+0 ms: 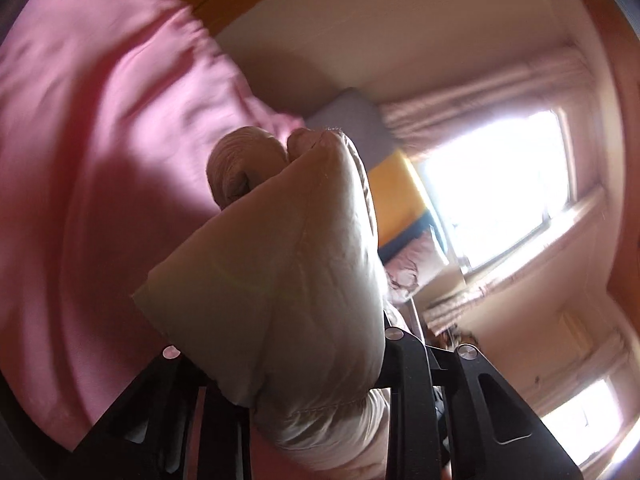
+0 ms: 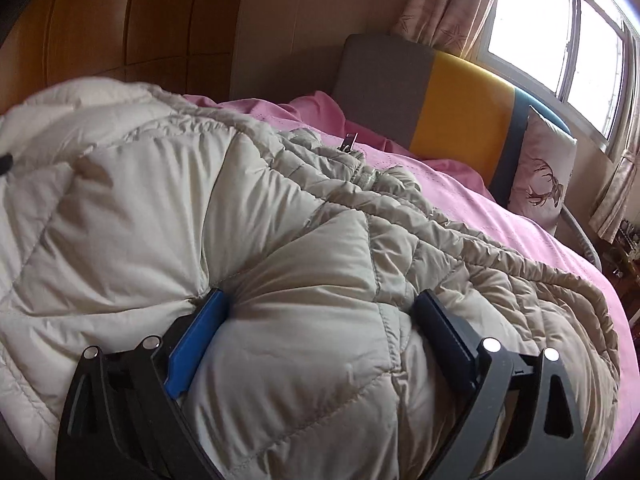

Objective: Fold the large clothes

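A large beige quilted puffer jacket [image 2: 248,208] lies spread on a bed with a pink sheet [image 2: 500,216]. My right gripper [image 2: 320,312] stands wide open with its blue pads [image 2: 196,344] pressed into a puffy fold of the jacket between them. In the left wrist view, tilted sharply, my left gripper [image 1: 312,360] is shut on a thick bunch of the jacket [image 1: 280,264], held lifted above the pink sheet [image 1: 100,152]. The bunch hides the left fingertips. A ribbed cuff [image 1: 244,168] shows at the bunch's far end.
A grey, yellow and blue headboard [image 2: 448,92] stands behind the bed with a deer-print pillow [image 2: 540,172] against it. A wooden wardrobe [image 2: 128,32] is at the left. A bright window [image 2: 560,32] with curtains is at the right.
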`<act>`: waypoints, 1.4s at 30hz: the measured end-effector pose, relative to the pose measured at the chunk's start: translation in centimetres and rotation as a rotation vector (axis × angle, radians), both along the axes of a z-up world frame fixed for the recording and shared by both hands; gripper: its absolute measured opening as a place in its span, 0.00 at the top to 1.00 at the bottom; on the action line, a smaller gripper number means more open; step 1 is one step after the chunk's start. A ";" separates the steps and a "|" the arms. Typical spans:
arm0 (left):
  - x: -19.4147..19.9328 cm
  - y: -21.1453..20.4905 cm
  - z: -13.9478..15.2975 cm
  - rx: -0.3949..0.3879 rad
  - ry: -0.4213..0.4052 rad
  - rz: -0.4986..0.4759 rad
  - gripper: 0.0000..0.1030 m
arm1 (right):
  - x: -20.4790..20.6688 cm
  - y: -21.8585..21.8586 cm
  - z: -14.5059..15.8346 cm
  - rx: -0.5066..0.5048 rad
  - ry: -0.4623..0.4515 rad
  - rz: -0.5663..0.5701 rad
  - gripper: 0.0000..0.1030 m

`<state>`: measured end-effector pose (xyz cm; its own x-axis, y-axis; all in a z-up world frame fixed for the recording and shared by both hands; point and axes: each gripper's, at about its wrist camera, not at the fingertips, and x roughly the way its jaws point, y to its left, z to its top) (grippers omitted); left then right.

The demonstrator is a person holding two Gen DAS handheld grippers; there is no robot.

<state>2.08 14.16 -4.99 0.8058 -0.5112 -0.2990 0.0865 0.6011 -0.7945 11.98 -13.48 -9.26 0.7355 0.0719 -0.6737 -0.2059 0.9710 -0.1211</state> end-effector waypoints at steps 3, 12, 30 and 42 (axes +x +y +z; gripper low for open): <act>-0.4 -2.2 2.3 0.100 -0.045 -0.024 0.75 | 0.5 -0.7 -0.1 0.035 0.020 -0.001 0.08; 1.0 -4.6 6.7 0.360 0.025 -0.005 0.76 | 1.9 -3.6 4.2 0.127 -0.041 -0.136 0.04; -0.5 -10.4 10.7 0.628 -0.099 -0.051 0.76 | -1.7 -5.1 4.1 0.142 -0.008 -0.229 0.02; -1.8 -16.7 12.3 0.806 -0.254 -0.151 0.76 | -4.3 -8.1 4.0 0.278 -0.002 -0.205 0.02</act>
<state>0.27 -2.55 7.32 0.8378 -0.3273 -0.4369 0.3285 0.9415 -0.0755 7.64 -21.57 -5.30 0.7547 0.1036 -0.6478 -0.0032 0.9880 0.1542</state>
